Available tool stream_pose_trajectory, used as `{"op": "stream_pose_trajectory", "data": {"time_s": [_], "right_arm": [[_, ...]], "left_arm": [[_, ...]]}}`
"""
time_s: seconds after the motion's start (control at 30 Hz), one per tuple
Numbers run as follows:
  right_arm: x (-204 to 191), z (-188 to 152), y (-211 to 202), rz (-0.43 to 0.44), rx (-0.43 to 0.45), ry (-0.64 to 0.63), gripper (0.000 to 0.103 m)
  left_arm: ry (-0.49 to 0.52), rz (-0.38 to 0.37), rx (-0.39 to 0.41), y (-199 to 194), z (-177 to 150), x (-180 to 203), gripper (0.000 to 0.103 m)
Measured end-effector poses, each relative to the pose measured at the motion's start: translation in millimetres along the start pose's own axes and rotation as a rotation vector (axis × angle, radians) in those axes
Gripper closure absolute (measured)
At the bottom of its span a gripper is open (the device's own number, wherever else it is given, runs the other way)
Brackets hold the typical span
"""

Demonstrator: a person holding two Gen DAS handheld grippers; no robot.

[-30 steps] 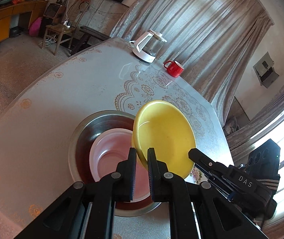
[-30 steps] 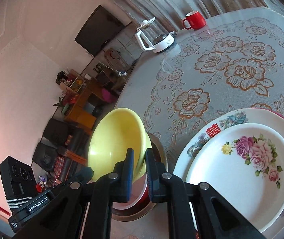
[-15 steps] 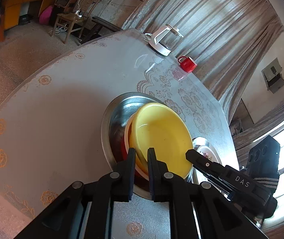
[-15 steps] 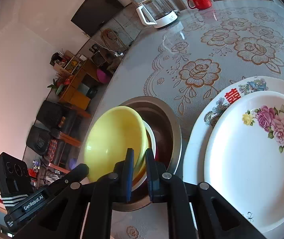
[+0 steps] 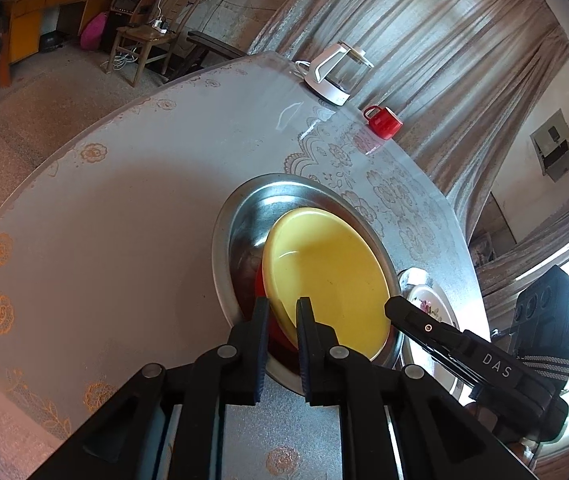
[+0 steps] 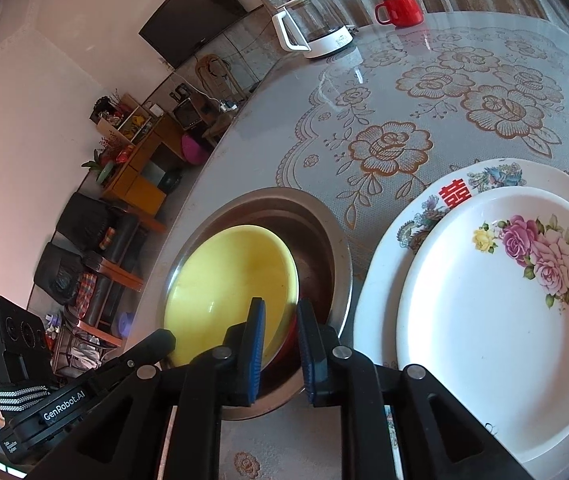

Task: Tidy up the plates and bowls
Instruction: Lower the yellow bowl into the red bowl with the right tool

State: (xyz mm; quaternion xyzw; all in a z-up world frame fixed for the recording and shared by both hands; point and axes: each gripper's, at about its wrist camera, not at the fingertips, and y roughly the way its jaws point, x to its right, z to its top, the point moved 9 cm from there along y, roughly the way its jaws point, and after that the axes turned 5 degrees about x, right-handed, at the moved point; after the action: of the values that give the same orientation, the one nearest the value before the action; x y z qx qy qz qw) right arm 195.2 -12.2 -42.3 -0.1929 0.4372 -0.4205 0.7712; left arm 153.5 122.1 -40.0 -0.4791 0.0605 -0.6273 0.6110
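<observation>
yellow bowl (image 5: pixel 326 276) sits tilted inside the steel basin (image 5: pixel 244 208), nested on a red bowl (image 5: pixel 262 280) whose rim peeks out at the basin's near side. the basin is the landmark, standing on the tabletop (image 5: pixel 124 200) under a lace-pattern cover.

left tongs (image 5: pixel 282 312) reach over the basin's near rim and pinch the yellow bowl's near edge, rim caught between the two pads, only a narrow gap. in the right wrist view the right tongs (image 6: pixel 280 320) straddle the yellow bowl's rim on the side of the basin nearest the plates; their jaws have just been opening, the rim is between them but the pads look slightly off it (contact at the inner pad hard to tell). each tool shows in the other's view, beside the basin.

just beside the basin, on the right tongs' side, two stacked plates: a floral plate (image 6: pixel 524 300) on top of a bigger plate (image 6: pixel 456 196) with a red character on its rim. the bigger one's rim nearly touches the basin's.

well beyond the basin, at the far edge of the tabletop, a white kettle (image 5: pixel 338 74) and a red mug (image 5: pixel 382 122), near each other, curtain (image 5: pixel 444 40) behind them.
</observation>
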Motion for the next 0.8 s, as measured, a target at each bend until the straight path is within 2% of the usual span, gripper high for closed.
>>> {"op": "stream_pose_trajectory", "data": {"time_s": [0.4, 0.5, 0.7, 0.8], "right_arm": [[0.3, -1.8, 2.7, -0.026, 0.003, -0.032, 0.089], [0.7, -1.7, 2.5, -0.022, 0.003, -0.034, 0.089], [-0.1, -1.9, 2.3, -0.014, 0.006, -0.038, 0.088], [-6.4, -3.0, 0.8, -0.029, 0.017, -0.084, 0.087]], "left_arm": [[0.024, 0.009, 0.009, 0.0, -0.3, -1.0, 0.089], [0.030, 0.011, 0.016, -2.2, 0.2, -1.0, 0.086], [0.087, 0.040, 0.040, -0.9, 0.7, 1.3, 0.085], [0.109, 0.055, 0.050, 0.1, 0.3, 2.4, 0.085]]}}
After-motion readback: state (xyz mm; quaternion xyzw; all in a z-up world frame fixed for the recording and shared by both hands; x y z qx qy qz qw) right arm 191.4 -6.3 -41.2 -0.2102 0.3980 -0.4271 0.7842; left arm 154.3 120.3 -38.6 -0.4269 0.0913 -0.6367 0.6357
